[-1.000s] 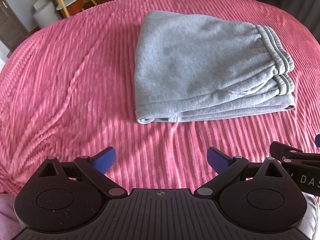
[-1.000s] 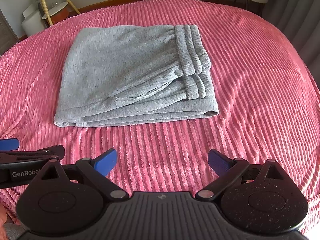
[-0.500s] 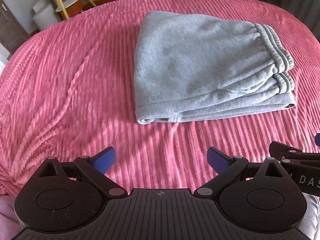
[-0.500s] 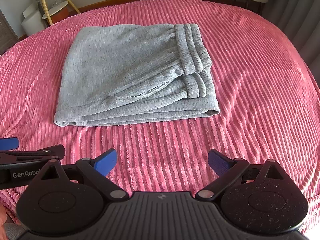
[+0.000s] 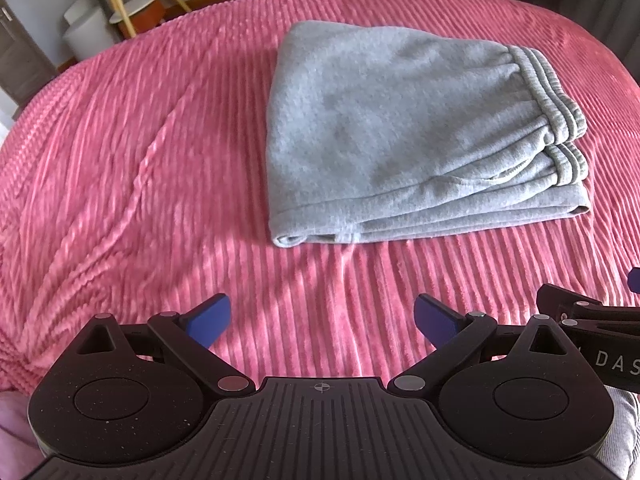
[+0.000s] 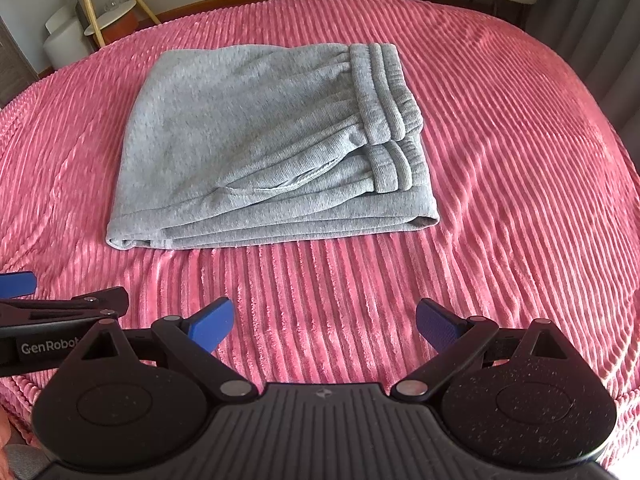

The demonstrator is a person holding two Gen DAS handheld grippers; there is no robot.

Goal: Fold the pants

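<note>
Both grippers, left [image 5: 322,316] & right [image 6: 325,322], sat w/ fingers spread wide, empty, well back from the grey pants [image 6: 264,148]. Nothing shifted vs 1 s ago: pants lay folded mid pink bedspread [image 6: 500,168], so task looked done.

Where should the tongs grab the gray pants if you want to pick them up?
Probably the near edge of the pants, coming in low from the front over the pink blanket. All the folded layers end there in a flat stack, so the open right tongs could pinch the near right corner and the open left tongs the near left one. The thick waistband on the right looks bulkier.
</note>
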